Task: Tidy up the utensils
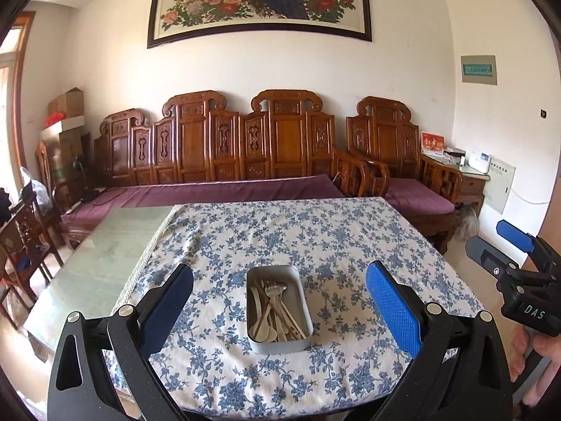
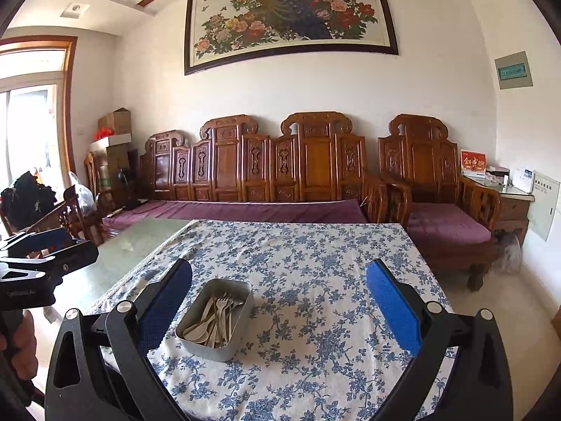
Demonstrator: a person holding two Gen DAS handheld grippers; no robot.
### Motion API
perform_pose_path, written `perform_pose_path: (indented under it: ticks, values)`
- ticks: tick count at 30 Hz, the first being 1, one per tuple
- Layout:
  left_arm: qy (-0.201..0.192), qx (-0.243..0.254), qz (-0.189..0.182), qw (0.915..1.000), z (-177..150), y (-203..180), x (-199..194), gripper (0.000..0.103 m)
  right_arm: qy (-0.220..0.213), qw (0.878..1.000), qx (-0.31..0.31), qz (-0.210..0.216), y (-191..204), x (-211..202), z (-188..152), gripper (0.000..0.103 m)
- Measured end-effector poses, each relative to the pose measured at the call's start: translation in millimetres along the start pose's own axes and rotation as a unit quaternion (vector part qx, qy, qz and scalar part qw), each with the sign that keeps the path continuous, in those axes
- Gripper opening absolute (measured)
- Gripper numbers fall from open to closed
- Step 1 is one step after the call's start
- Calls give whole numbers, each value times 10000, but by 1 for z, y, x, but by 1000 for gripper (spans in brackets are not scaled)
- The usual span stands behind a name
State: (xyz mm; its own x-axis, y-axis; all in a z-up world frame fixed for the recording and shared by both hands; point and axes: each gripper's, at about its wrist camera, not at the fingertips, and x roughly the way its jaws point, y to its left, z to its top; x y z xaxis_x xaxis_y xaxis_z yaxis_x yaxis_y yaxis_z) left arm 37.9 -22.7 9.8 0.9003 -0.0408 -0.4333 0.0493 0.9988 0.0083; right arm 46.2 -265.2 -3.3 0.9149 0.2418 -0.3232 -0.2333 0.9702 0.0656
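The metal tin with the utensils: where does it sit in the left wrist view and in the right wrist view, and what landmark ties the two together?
Left wrist view: the metal tin lies low and central on the floral tablecloth, between the open jaws of the left gripper.
Right wrist view: the tin sits lower left of centre, close to the left finger of the open right gripper.
Shared landmark: the peacock painting above the carved wooden sofa.

A carved wooden bench (image 1: 224, 154) lines the white wall under a peacock painting (image 1: 259, 0).
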Motion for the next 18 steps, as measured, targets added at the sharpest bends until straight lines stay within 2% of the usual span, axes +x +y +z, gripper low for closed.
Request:
perform_pose_path:
  ticks: [18]
  values:
    - [-9, -61, 20, 10000, -1, 4, -1, 95, 31, 10000, 4, -12, 1, 3, 0, 100]
